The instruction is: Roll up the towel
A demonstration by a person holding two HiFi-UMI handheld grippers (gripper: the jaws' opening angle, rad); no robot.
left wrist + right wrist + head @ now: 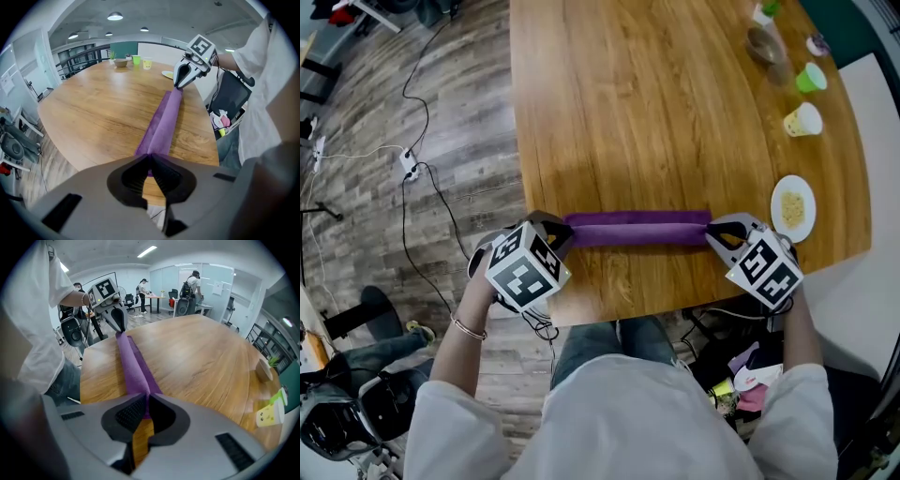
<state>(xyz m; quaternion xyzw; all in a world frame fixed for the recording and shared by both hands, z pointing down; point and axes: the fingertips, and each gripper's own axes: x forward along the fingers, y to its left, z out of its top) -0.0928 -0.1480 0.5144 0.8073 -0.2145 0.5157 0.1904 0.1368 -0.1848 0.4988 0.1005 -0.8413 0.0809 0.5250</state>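
— Where lay the long purple cloth towel (pixel 637 228)?
— At the wooden table's (pixel 656 103) six o'clock edge, its ends pinched tight by the left gripper (pixel 563 232) and right gripper (pixel 713 232).
— The risk?
— I think uneven turning could have loosened the roll.

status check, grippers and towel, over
Left gripper shut on towel left end, right gripper on right end. Towel a narrow strip along the table near edge. Plate beside right gripper, clear of towel.

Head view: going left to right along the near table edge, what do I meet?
The left gripper, jaws shut on one end → purple towel, a long narrow strip → right gripper, jaws shut on the other end.
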